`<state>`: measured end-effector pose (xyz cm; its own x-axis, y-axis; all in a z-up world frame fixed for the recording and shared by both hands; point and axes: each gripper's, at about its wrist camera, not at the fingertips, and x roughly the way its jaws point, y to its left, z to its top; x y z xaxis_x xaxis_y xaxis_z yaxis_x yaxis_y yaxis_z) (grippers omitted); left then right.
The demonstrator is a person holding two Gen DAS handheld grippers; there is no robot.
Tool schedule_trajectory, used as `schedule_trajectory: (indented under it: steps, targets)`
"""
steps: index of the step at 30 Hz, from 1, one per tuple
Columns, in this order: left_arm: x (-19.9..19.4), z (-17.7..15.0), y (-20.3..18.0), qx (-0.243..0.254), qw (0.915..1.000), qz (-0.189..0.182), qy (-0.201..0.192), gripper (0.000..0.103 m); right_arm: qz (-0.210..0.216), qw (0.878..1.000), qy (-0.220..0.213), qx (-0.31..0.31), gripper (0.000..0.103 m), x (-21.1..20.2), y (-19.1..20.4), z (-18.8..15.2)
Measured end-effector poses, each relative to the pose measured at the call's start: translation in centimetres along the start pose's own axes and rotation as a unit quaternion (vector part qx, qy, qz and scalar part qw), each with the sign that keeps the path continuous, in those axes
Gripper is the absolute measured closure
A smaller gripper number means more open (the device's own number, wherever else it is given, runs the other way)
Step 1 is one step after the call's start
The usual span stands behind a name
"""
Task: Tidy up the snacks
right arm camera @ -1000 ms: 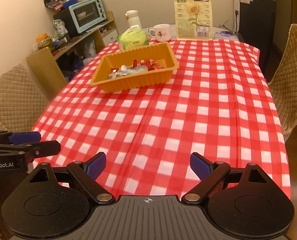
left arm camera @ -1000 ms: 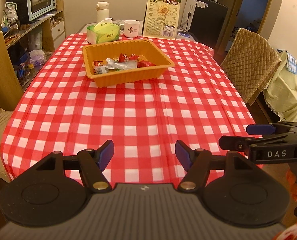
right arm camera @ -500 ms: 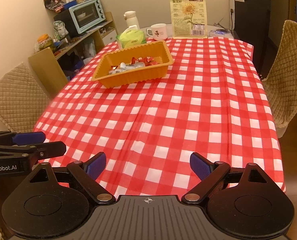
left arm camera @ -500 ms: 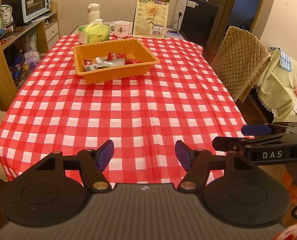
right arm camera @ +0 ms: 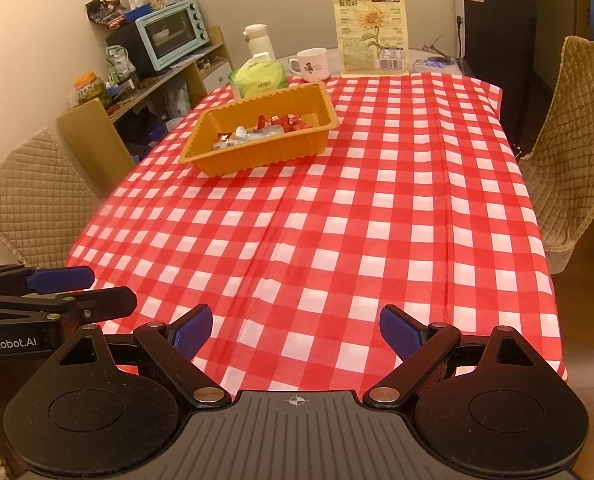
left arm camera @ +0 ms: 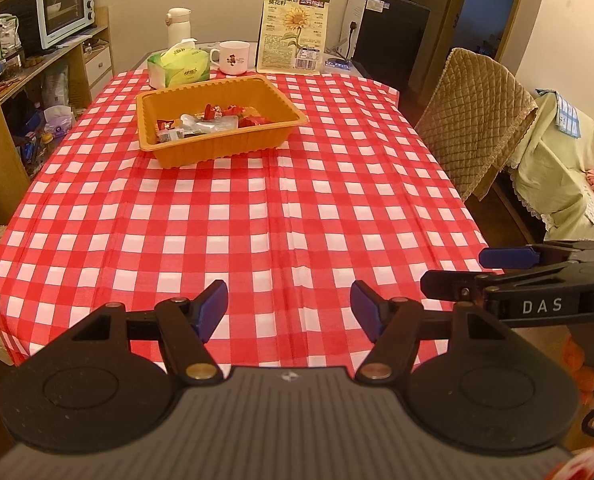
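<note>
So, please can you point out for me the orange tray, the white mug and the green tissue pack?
orange tray [left arm camera: 225, 148], left wrist view, on its near outer wall.
white mug [left arm camera: 233, 58], left wrist view, on the front of its body.
green tissue pack [right arm camera: 259, 80], right wrist view, on its front face.

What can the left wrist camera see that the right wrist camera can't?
Only the left wrist view shows the pale yellow-green covered furniture with a pink cloth at the far right. Only the right wrist view shows the quilted chair on the table's left side and the orange-lidded jar on the shelf. Both show the orange tray of snacks, tissue box, white mug, sunflower seed bag and toaster oven.
</note>
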<state>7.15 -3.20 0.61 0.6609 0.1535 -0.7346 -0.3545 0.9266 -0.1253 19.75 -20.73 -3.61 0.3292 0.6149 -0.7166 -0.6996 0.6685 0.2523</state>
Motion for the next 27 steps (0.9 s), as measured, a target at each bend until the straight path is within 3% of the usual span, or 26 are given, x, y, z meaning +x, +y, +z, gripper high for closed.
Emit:
schedule_trajectory:
  steps: [27]
  targets:
    - [0.31, 0.19, -0.55, 0.003, 1.0000, 0.000, 0.001, 0.037, 0.000, 1.000, -0.002, 0.003, 0.013, -0.21, -0.44, 0.02]
